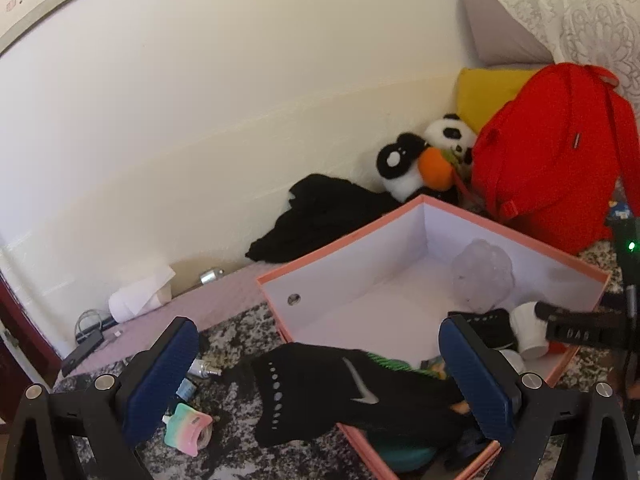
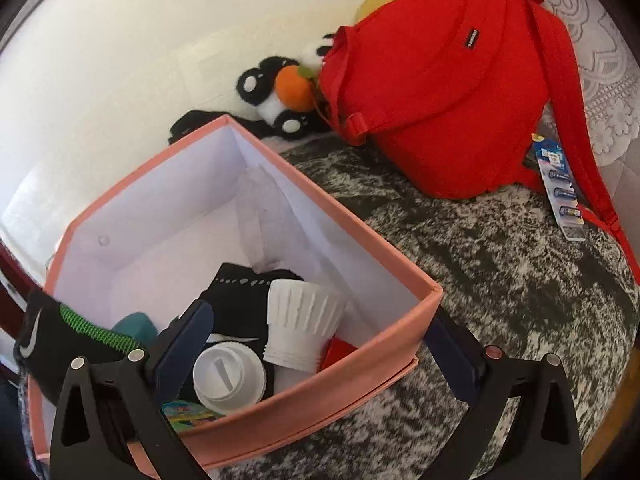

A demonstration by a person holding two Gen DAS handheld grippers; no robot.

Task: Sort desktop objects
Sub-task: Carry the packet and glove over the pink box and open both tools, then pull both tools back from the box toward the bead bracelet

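With both grippers, left [image 1: 318, 380] and right [image 2: 320, 356], spread apart and empty, pinch the soft, limp sock [image 1: 320, 392] draped over the box [image 1: 344, 236] rim at mid-fold.

Nike swoosh on black sock [image 1: 362, 390]; other labels unreadable

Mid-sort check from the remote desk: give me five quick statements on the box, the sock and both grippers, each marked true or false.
1. The black sock hangs over the rim of the pink box. True.
2. The left gripper is shut on the sock. False: its jaws stand open on either side of it.
3. The right gripper grips a white cup. False: open, holding nothing.
4. The battery pack lies outside the box beside the red backpack. True.
5. The box is empty. False: the white ribbed cup and other items lie inside.
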